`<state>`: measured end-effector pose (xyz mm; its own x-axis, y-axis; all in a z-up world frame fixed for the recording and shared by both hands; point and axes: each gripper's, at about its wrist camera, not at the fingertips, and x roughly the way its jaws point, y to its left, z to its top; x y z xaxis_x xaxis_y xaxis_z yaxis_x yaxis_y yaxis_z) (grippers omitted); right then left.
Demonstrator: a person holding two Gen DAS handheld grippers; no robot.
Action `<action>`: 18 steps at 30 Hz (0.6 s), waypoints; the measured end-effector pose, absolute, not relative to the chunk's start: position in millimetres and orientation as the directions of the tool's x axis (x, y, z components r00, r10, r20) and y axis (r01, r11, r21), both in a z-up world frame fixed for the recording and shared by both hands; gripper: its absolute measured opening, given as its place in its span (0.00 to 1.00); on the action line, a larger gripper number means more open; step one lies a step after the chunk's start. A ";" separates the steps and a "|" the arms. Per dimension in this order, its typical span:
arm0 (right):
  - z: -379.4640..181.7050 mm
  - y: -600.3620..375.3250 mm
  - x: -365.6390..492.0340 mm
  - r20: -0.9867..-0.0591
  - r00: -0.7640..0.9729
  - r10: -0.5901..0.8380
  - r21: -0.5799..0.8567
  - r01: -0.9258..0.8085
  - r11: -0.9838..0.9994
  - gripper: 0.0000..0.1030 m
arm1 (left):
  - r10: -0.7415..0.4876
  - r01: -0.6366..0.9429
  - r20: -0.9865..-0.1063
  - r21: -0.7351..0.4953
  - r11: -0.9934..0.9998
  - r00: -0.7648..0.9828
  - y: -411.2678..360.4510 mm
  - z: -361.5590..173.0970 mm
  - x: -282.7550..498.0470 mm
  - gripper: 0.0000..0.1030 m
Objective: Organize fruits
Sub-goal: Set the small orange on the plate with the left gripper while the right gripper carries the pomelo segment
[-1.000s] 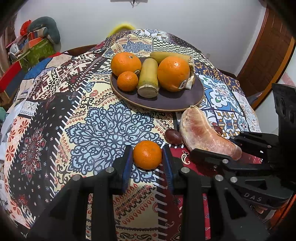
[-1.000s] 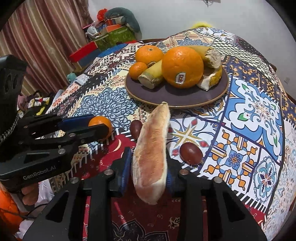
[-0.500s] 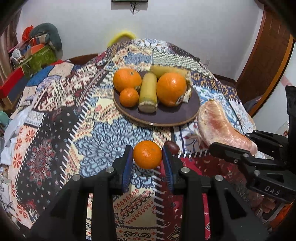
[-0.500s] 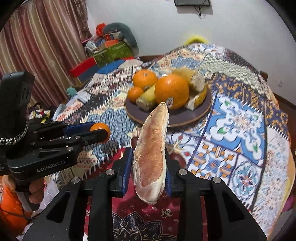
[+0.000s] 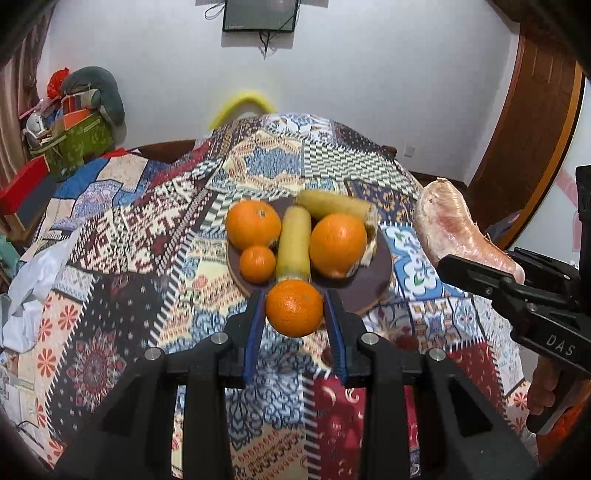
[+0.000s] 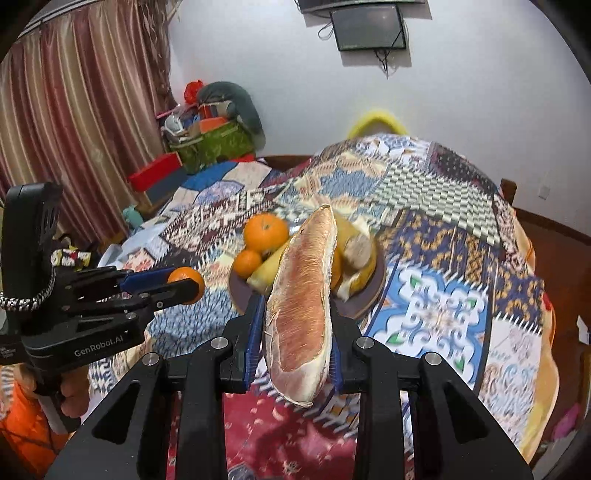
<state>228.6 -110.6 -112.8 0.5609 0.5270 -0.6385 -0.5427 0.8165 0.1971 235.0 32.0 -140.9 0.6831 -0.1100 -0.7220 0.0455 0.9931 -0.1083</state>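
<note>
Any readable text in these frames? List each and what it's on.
"DAS" on the side of the right gripper, seen from the left wrist view.
"GenRobot.AI" on the body of the left gripper, seen from the right wrist view.
Small white print below it, at the picture's edge: too small to read.
Wall screen: dark, no text legible.
Oranges on the plate: no sticker text readable here.

The wall (image 5: 369,92) is white, with a small dark screen (image 6: 367,27) up high. Striped curtains (image 6: 74,129) hang nearby. A brown wooden door (image 5: 524,155) stands at the side.
</note>
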 end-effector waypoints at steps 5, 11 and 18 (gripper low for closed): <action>-104.5 -108.5 240.0 -0.617 0.579 0.533 0.188 -0.549 0.814 0.27 | -0.117 0.049 -0.707 -0.116 0.992 0.698 32.7 -135.1 250.1 0.31; -98.4 -102.7 255.7 -0.601 0.590 0.540 0.176 -0.561 0.809 0.27 | -0.116 0.058 -0.699 -0.106 0.993 0.706 31.5 -134.8 267.5 0.31; -98.0 -94.3 271.4 -0.596 0.597 0.537 0.147 -0.576 0.804 0.27 | -0.112 0.052 -0.693 -0.107 0.993 0.712 36.5 -136.3 286.6 0.31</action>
<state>271.4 -94.3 -98.0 0.5968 0.5370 -0.5962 -0.5761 0.8040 0.1475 286.6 36.5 -136.3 0.7120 -0.1116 -0.6933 0.0518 0.9929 -0.1067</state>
